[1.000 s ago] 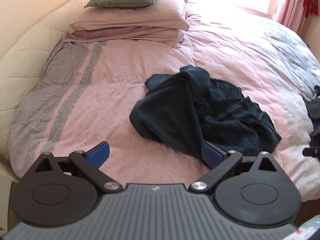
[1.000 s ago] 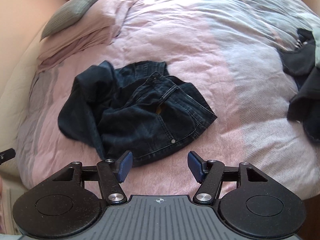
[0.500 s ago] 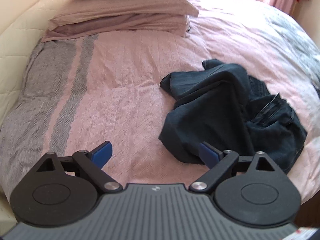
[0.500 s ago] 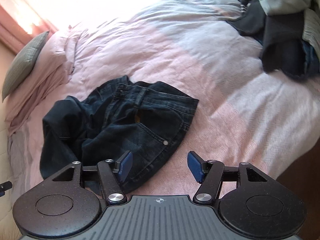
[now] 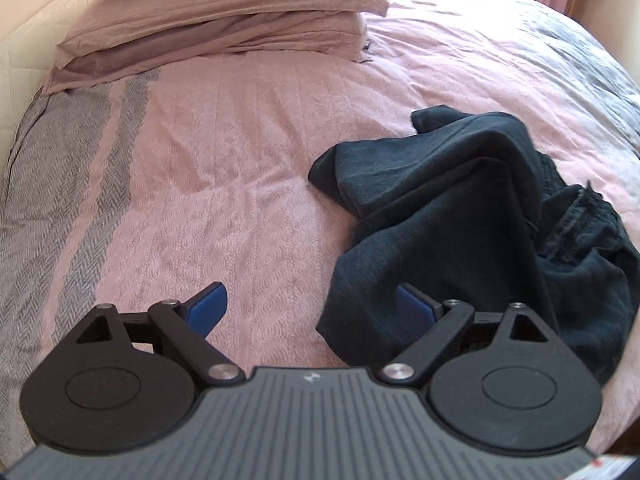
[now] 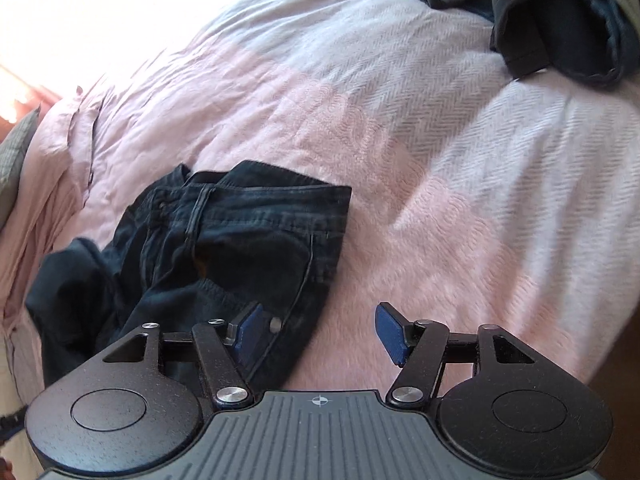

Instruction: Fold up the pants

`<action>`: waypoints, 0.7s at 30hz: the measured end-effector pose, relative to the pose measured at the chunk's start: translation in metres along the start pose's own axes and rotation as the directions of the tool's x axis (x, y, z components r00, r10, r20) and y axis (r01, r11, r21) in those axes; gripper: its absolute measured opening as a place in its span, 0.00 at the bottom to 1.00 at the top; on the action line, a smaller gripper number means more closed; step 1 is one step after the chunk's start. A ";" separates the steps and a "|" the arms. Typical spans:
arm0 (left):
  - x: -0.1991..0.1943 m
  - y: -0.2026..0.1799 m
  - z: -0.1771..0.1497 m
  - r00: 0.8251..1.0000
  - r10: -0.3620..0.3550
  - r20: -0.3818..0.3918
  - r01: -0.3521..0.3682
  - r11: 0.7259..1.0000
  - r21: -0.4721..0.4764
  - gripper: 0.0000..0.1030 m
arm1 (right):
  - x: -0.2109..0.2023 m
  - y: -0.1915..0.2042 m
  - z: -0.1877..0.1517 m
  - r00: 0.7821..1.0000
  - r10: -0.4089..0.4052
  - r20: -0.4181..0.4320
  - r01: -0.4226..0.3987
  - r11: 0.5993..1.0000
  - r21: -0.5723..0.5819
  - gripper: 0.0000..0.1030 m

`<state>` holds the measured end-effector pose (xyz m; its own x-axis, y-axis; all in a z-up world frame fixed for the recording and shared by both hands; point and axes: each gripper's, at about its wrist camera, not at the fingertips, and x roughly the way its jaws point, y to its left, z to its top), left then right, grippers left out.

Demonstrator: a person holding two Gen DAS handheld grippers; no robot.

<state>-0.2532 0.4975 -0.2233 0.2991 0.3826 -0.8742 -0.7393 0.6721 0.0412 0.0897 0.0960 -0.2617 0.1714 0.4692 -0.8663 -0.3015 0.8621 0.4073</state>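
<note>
The pants (image 5: 460, 216) lie crumpled in a dark heap on the pink bedspread (image 5: 224, 168), toward the near edge of the bed, with the waistband (image 6: 256, 200) and a back pocket showing in the right wrist view. The left gripper (image 5: 312, 304) hangs over the heap's left edge with its blue pads wide apart and nothing between them; its right pad sits over the dark cloth. The right gripper (image 6: 320, 330) is likewise spread and empty, its left pad over the pocket side of the pants, its right pad over bare bedspread. Pillows (image 5: 224, 12) are stacked at the head of the bed, and other dark clothes (image 6: 552, 16) lie well apart.
</note>
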 end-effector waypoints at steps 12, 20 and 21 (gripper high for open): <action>0.022 0.018 0.014 1.000 0.018 0.023 -0.014 0.989 -0.148 0.85 | 0.070 -0.020 0.029 0.978 0.205 0.036 -0.208 0.965 0.162 0.01; 0.036 -0.002 0.040 0.998 -0.012 0.064 0.009 0.999 0.042 0.84 | -0.029 -0.033 0.065 0.957 0.136 0.257 -0.164 0.982 0.093 0.00; 0.038 -0.009 0.042 0.999 -0.022 0.048 0.019 0.997 0.078 0.84 | -0.045 -0.041 0.071 0.948 0.108 0.300 -0.148 0.982 0.116 0.00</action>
<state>-0.2102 0.5326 -0.2367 0.3442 0.3975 -0.8506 -0.6841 0.7267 0.0628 0.1605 0.0529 -0.2190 0.4108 0.5951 -0.6907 -0.2129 0.7992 0.5620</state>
